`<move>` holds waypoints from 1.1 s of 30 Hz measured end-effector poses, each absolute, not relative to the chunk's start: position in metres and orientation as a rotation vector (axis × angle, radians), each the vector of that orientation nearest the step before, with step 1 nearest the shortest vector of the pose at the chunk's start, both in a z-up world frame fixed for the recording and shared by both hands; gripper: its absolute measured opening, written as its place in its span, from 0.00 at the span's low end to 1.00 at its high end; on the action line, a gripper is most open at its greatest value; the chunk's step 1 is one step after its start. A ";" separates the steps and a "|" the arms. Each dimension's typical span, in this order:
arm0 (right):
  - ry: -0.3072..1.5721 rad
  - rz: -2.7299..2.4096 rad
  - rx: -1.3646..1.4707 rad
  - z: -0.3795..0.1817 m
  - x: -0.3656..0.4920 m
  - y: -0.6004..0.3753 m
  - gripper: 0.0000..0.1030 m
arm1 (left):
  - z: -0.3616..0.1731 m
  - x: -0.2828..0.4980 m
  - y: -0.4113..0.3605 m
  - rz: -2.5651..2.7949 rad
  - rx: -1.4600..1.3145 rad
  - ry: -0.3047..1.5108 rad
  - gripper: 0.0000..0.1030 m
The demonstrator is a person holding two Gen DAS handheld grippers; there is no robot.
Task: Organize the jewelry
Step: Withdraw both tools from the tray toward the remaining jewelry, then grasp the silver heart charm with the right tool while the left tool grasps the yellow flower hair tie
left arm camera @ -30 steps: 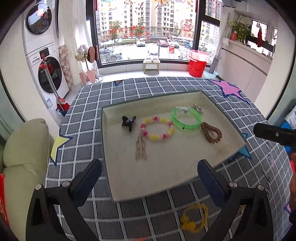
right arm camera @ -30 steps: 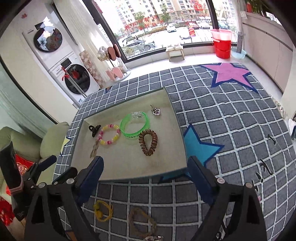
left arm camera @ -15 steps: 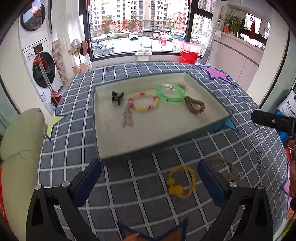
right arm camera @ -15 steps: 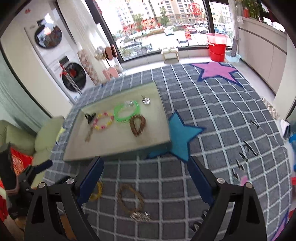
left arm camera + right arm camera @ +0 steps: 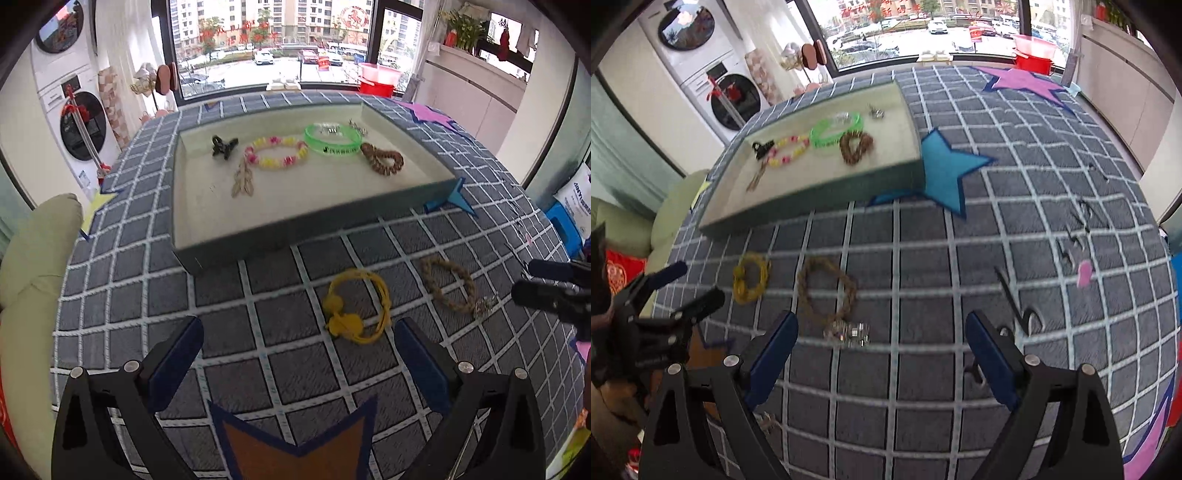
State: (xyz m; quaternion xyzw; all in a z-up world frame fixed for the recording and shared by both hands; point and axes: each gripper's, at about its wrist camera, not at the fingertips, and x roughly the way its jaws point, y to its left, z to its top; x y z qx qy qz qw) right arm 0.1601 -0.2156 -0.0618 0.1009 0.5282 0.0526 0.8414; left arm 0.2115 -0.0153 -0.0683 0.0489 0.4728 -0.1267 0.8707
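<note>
A shallow grey tray (image 5: 295, 229) (image 5: 812, 199) on the checked cloth holds a black hair claw (image 5: 223, 146), a yellow-pink bead bracelet (image 5: 277, 152), a green bangle (image 5: 332, 138), a brown bead bracelet (image 5: 382, 158), leaf earrings (image 5: 242, 181) and a silver charm (image 5: 357, 127). In front of the tray lie a yellow cord bracelet (image 5: 356, 306) (image 5: 751, 277) and a braided tan bracelet with a silver charm (image 5: 452, 284) (image 5: 827, 291). My left gripper (image 5: 299, 362) is open, just short of the yellow bracelet. My right gripper (image 5: 882, 350) is open, empty, near the tan bracelet.
The round table's edge curves away on all sides. A green sofa cushion (image 5: 33, 251) sits at the left. Small dark clips and a pink piece (image 5: 1084, 273) lie on the cloth at the right. Washing machines (image 5: 74, 110) and a window stand beyond.
Both grippers have pulled back from the tray toward the table's near side. The yellow and tan bracelets now lie close in front of them. Both stayed open.
</note>
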 end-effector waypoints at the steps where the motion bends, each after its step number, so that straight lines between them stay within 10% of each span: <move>1: 1.119 0.116 0.208 -0.064 0.157 -0.214 0.91 | -0.070 0.212 -0.015 -0.264 0.102 0.994 1.00; 15: 1.103 0.155 0.077 -0.073 0.146 -0.182 0.89 | -0.088 0.220 -0.027 -0.264 0.110 1.018 1.00; 26: 1.084 0.138 0.010 -0.084 0.151 -0.166 0.48 | -0.091 0.224 -0.037 -0.272 0.147 1.010 0.97; 33: 1.080 0.142 -0.024 -0.083 0.148 -0.163 0.33 | -0.087 0.220 -0.044 -0.311 0.164 0.993 0.77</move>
